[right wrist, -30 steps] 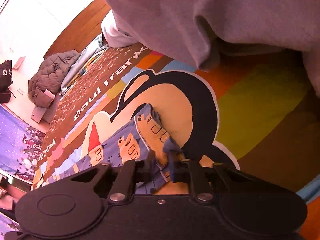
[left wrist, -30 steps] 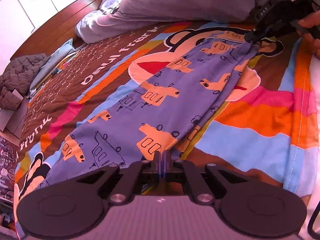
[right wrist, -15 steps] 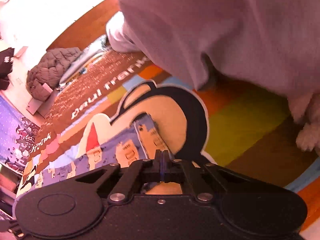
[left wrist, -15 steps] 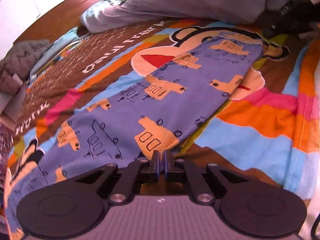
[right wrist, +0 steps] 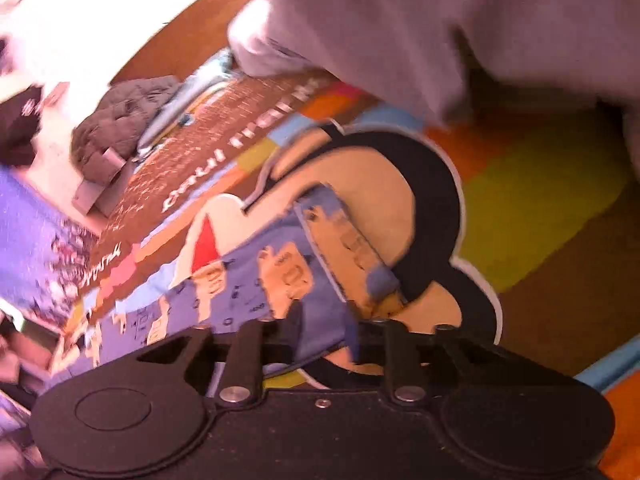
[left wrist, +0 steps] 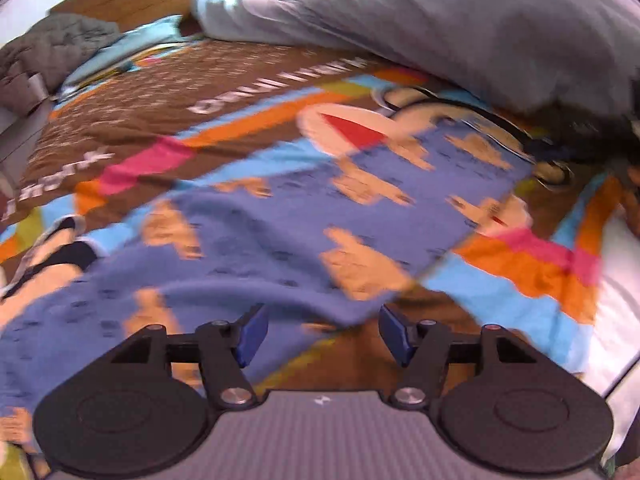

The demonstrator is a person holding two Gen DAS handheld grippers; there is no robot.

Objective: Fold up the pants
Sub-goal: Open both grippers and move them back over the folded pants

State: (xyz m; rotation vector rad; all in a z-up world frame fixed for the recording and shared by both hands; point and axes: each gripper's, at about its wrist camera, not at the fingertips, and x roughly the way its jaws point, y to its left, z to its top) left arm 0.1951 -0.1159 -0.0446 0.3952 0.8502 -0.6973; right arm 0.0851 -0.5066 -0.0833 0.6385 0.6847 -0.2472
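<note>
My left gripper (left wrist: 319,332) has its blue-padded jaws spread wide w/ nothing between them, hovering just over the near edge of the blue-purple cotton pants w/ orange block prints (left wrist: 280,232). The pants lie flat and stretched long across the multicolour striped cartoon bedspread (left wrist: 532,276), one end near me, the far end up by the grey rumpled duvet (left wrist: 460,28). My right gripper (right wrist: 325,334) is parted too, jaws either side of the hem end of the fabric (right wrist: 344,240) but not pinching it as far as I can tell (pic is blurry, so not 100% sure of contact). Progress, my read: pants look doubled leg-over-leg into one long strip and laid smooth, so the lengthwise fold seems done. Left to do: the cross folds, i.e. bring one end over toward the other, prob. once or twice, then tidy edges. Both tools need a fresh grab first. A grey quilted jacket (right wrist: 120,128) sits well apart at the bed's far side.
</note>
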